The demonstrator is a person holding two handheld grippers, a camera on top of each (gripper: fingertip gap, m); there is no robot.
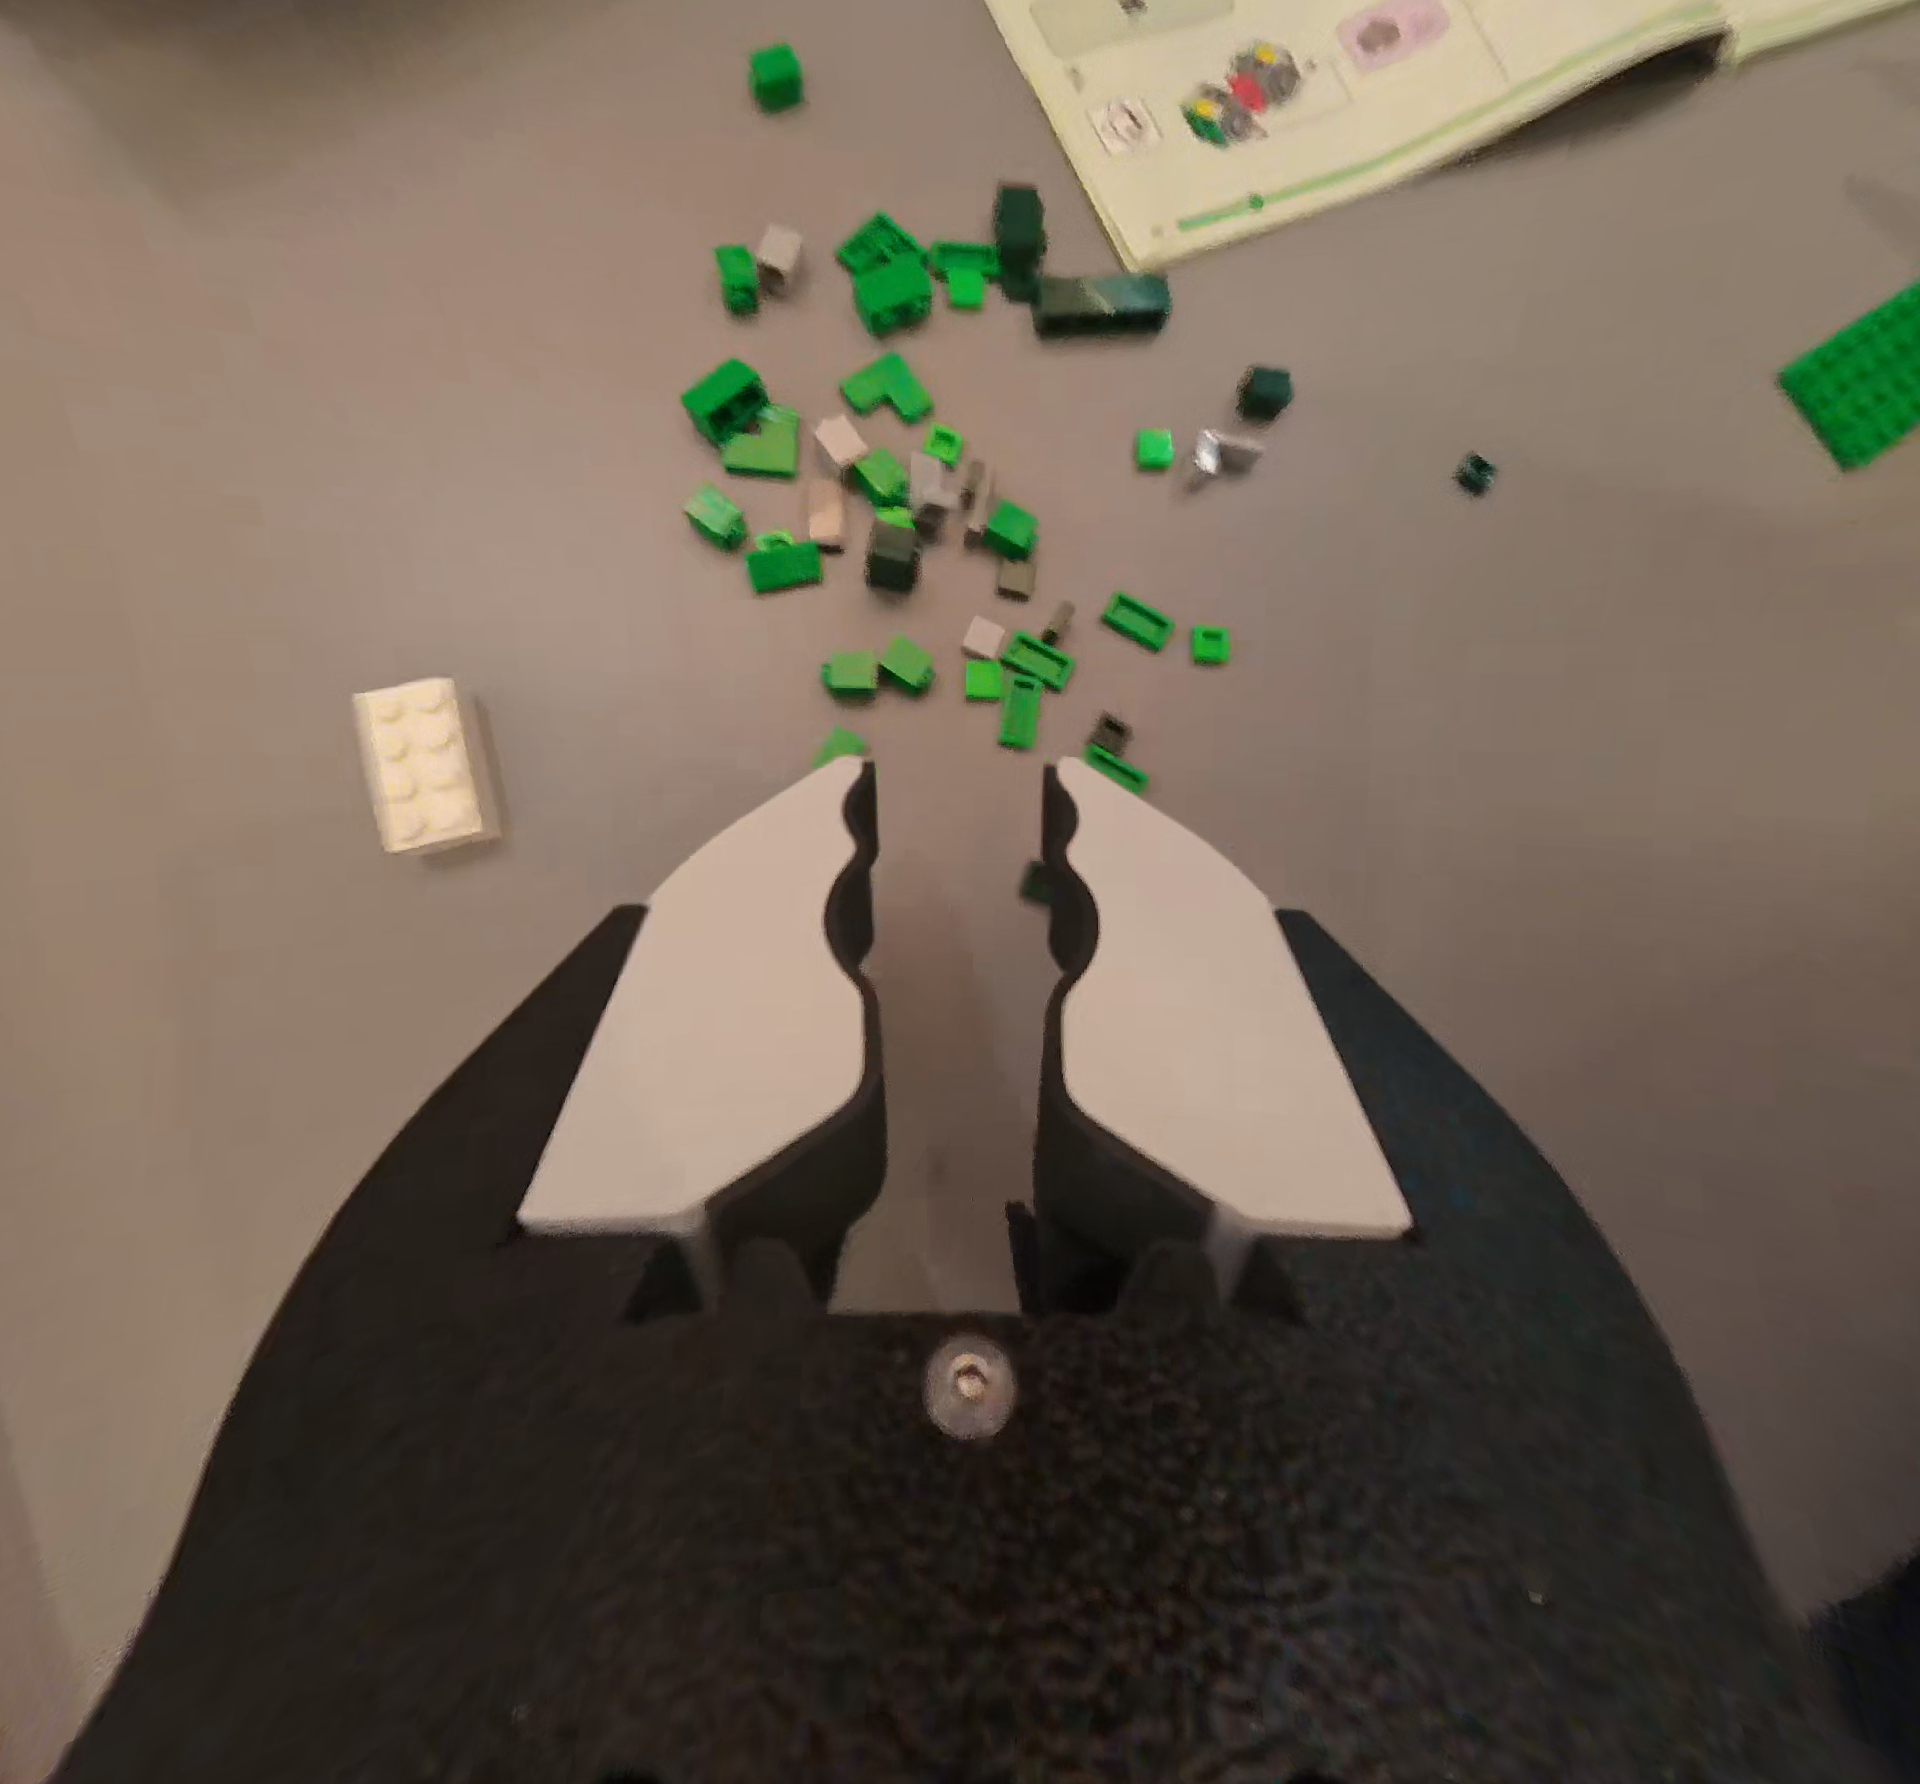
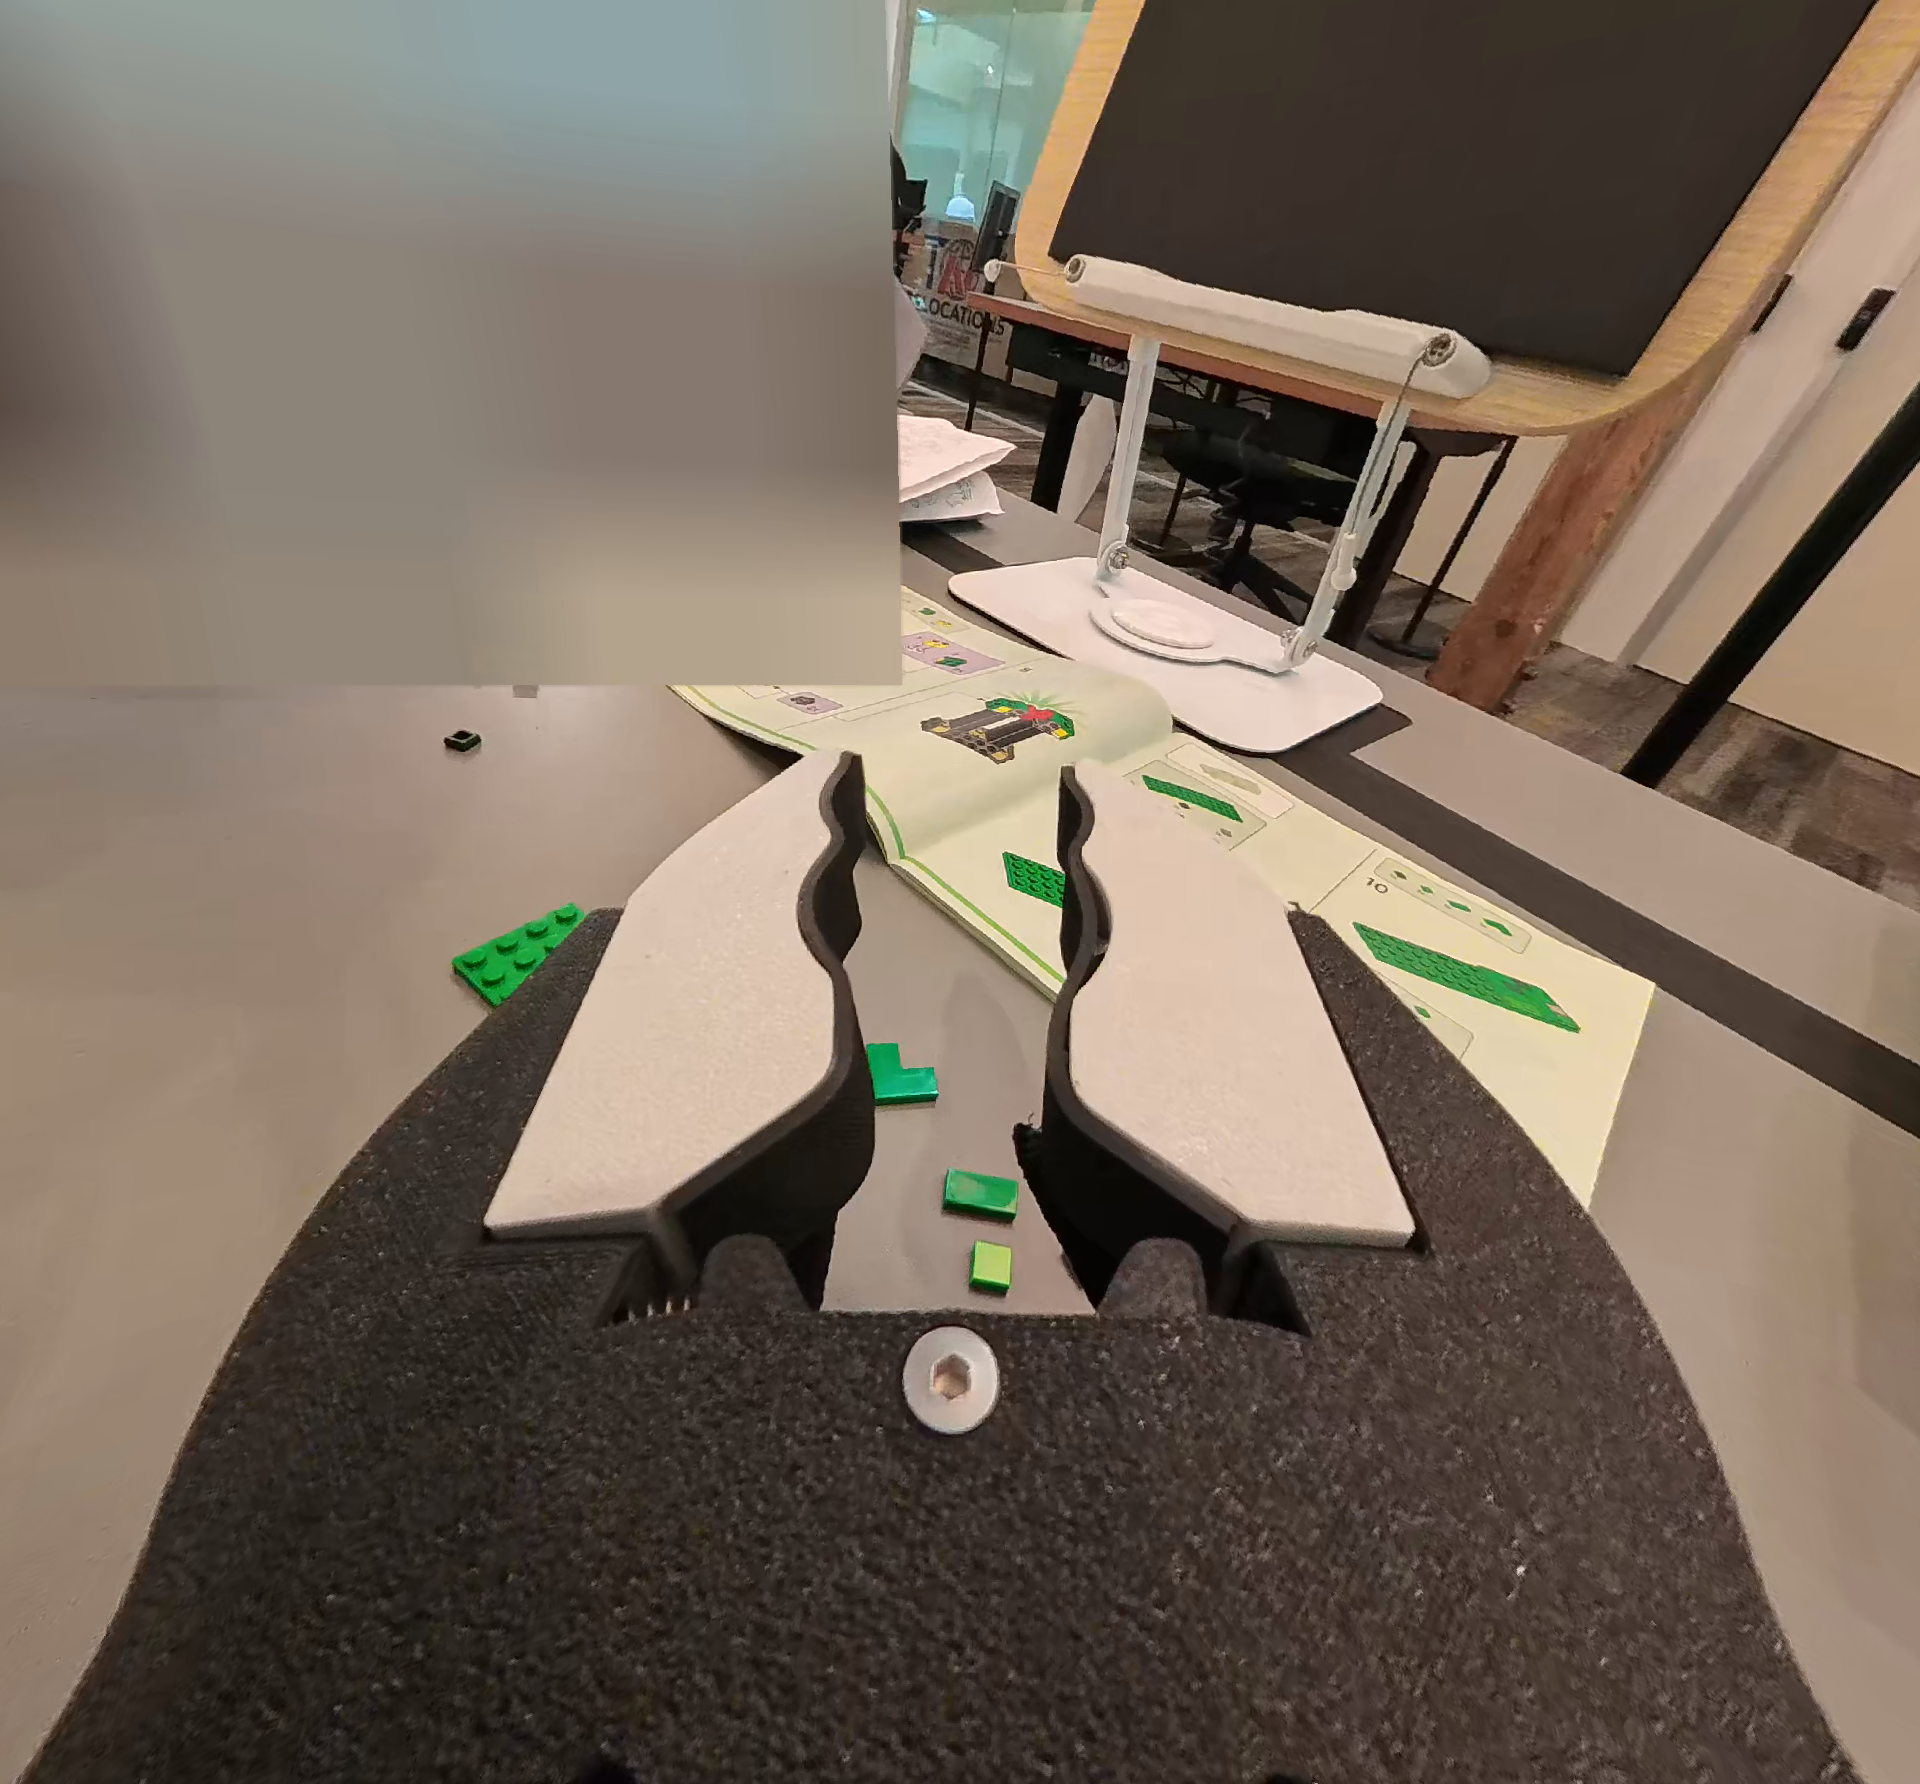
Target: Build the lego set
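Observation:
In the left wrist view, a scatter of small green, dark green and grey lego pieces (image 1: pixel 894 487) lies on the grey table ahead of my left gripper (image 1: pixel 958 773), which is open and empty just short of the pile. A green studded plate (image 1: pixel 1860 378) sits at the right edge. A white 2x4 brick (image 1: pixel 426 763) lies to the left. In the right wrist view, my right gripper (image 2: pixel 958 773) is open and empty, low over the table. Under it lie a green L-shaped tile (image 2: pixel 902 1074), a green flat tile (image 2: pixel 980 1194) and a small light green tile (image 2: pixel 990 1267). A green plate (image 2: pixel 516 950) lies left of it.
The open instruction booklet (image 1: pixel 1351 41) lies at the back right, also ahead of the right gripper (image 2: pixel 997 778). A white stand (image 2: pixel 1195 633) holding a dark wood-framed board (image 2: pixel 1455 93) stands behind it. A small dark piece (image 2: pixel 461 740) lies far left. The table edge runs at the right. Left tips to right tips: about 35 cm. The right gripper is farther from the white 2x4 brick (image 1: pixel 426 763), some 45 cm, than the left, some 8 cm.

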